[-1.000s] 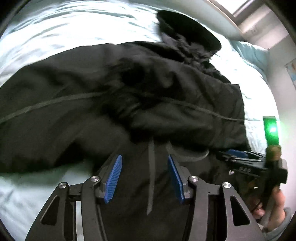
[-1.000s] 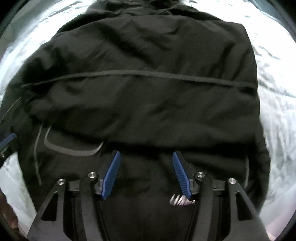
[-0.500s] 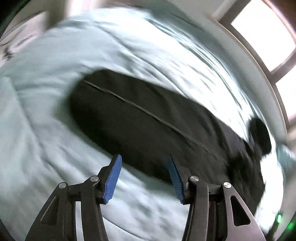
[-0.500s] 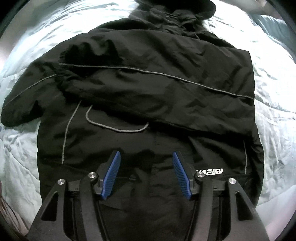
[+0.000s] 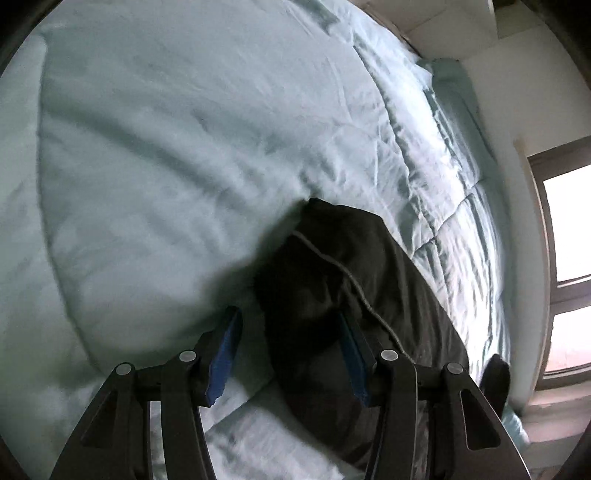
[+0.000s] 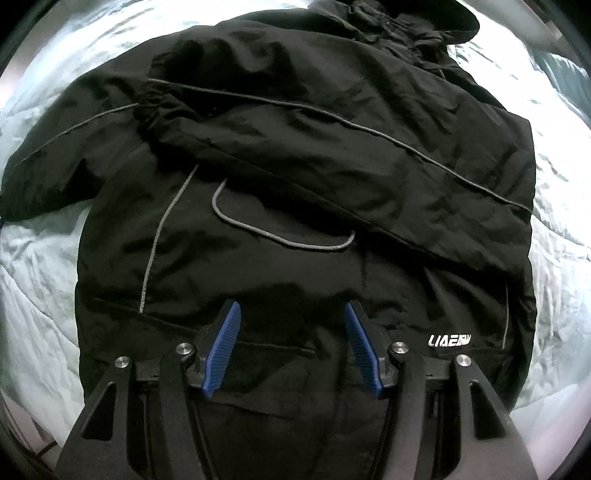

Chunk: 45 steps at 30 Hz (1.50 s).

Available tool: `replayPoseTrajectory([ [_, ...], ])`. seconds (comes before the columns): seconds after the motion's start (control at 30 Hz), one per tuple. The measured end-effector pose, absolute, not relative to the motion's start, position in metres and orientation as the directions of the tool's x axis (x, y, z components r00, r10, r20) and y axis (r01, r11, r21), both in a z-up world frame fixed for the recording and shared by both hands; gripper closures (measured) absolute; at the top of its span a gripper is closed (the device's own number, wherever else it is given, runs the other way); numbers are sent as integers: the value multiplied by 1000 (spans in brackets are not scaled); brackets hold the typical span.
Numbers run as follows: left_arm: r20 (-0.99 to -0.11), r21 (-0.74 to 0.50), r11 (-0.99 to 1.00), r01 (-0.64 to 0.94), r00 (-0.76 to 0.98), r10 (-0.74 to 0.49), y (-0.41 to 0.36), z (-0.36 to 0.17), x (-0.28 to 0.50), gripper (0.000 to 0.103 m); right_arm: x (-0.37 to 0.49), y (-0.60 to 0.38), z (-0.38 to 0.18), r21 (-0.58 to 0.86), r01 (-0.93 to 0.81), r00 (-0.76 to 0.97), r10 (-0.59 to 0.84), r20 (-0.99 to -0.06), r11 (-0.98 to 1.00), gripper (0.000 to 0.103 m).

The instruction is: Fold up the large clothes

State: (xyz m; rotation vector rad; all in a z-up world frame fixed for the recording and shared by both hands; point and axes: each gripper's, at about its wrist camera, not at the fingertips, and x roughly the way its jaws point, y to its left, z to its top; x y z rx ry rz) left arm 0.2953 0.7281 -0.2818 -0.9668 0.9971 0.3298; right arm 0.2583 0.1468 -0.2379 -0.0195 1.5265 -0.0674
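**Over the bed: both tongs spread, black jacket lying flat**

Between the blue ribbed pads of the left gripper (image 5: 290, 356) lies the end of a black sleeve (image 5: 332, 266), and the two fingers stand wide apart, pinching nothing. It is not clear if the pads touch the cloth or only hang just above it. A thin grey piping line runs along this sleeve toward the right finger. Around the sleeve spreads the pale blue-green quilted duvet (image 5: 177, 155), wrinkled and stitched in squares. At the far right edge of this view there is a dark-framed window (image 5: 565, 258) with bright light.

The right gripper (image 6: 291, 343) is also spread, with nothing between its blue pads. It hangs over the lower hem part of the large black hooded jacket (image 6: 295, 166), which lies flat on the same duvet (image 6: 40, 280). One sleeve is folded across the body of the jacket, from the right side up to the left. The other sleeve (image 6: 55, 162) stretches out to the left. A small white logo (image 6: 450, 340) sits near the hem, just right of the right finger. The hood (image 6: 424, 18) is at the far top.
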Motion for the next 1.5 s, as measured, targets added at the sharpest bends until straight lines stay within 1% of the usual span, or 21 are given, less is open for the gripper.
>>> replayPoseTrajectory([
  [0.13,-790,-583,562,-587,570,-224,721,-282,302,49,263,153,-243,-35,52,24,-36,-999,998,43],
  [0.17,-797,-569,581,-582,565,-215,717,-280,306,49,263,154,-245,-28,58,19,-29,-999,998,43],
  [0.2,-804,-552,601,-578,560,-200,713,-278,309,52,264,154,-246,-22,62,17,-23,-1000,998,43],
  [0.23,-809,-533,632,-563,559,-183,708,-274,311,73,265,154,-246,-19,65,16,-20,-1000,998,43],
  [0.27,-809,-520,658,-545,562,-173,703,-268,313,83,266,154,-247,-18,65,17,-19,-1000,998,43],
  [0.33,-800,-499,695,-518,584,-139,694,-253,312,86,267,141,-248,-18,60,24,-19,-1000,998,43],
  [0.43,-770,-481,752,-451,628,-116,673,-217,308,87,269,132,-245,-11,64,37,-14,-999,998,43],
  [0.6,-702,-475,833,-284,694,-163,617,-158,306,88,264,114,-235,21,103,61,15,-998,994,43],
  [0.77,-652,-446,893,-59,704,-280,523,-112,314,89,255,86,-218,44,119,112,31,-993,992,43],
  [0.93,-638,-417,893,167,646,-419,413,-91,329,89,241,61,-196,64,154,172,37,-984,986,43],
  [1.17,-663,-410,805,429,466,-586,256,-107,342,89,222,8,-173,45,237,229,-11,-973,970,43],
  [1.23,-681,-398,782,480,416,-602,215,-118,341,89,220,-9,-174,44,266,232,-20,-973,963,43],
  [1.37,-749,-342,776,531,344,-566,143,-159,339,88,219,-37,-191,42,299,211,-23,-977,953,43],
  [1.5,-839,-310,796,520,244,-487,94,-220,342,86,216,-57,-201,38,311,190,-22,-982,950,43],
])
